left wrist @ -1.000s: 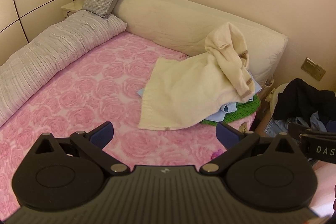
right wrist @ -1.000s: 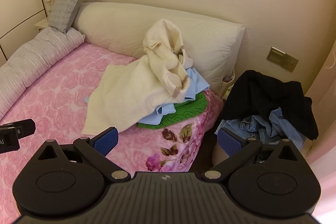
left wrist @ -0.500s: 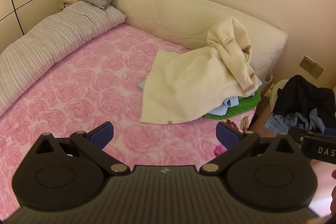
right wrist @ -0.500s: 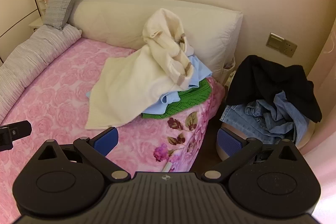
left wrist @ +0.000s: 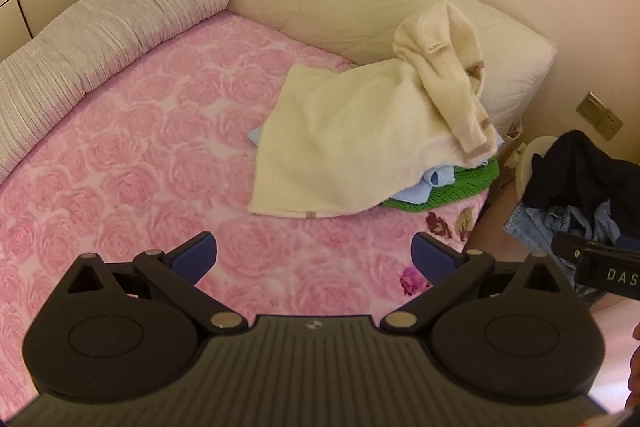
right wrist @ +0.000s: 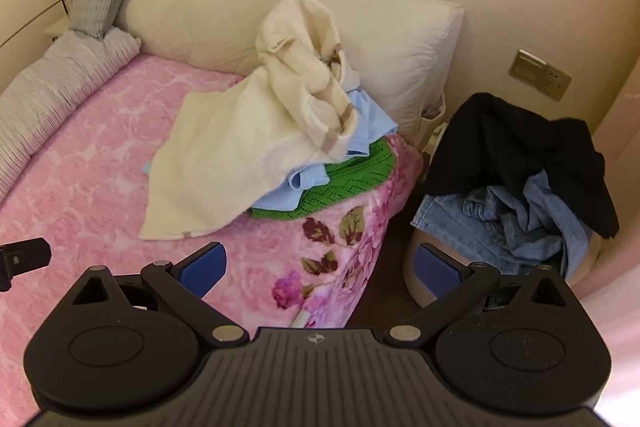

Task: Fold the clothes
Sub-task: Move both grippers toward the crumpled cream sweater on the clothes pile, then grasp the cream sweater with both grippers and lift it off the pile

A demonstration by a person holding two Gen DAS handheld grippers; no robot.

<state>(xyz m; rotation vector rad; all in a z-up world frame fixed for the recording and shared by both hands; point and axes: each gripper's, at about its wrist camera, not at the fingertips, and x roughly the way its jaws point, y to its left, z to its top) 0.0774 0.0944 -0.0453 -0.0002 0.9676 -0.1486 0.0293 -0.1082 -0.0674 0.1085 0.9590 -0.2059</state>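
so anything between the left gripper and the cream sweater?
Nothing. In the left wrist view, only bare pink rose bedspread lies between the open left gripper and the cream sweater. Gripper holds nothing.

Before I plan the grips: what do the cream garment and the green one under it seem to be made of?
The cream garment looks like a soft, fuzzy matte knit, perhaps wool or fleece; ribbed cuffs show. The green garment looks like an open crochet-style knit, with a holey zigzag pattern. Fibre content can't be told.

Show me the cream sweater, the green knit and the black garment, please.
cream sweater (right wrist: 224, 147): right wrist view, its flat body.
green knit (right wrist: 344, 183): right wrist view, exposed edge under the pile.
black garment (right wrist: 500, 139): right wrist view, middle, draped over jeans.
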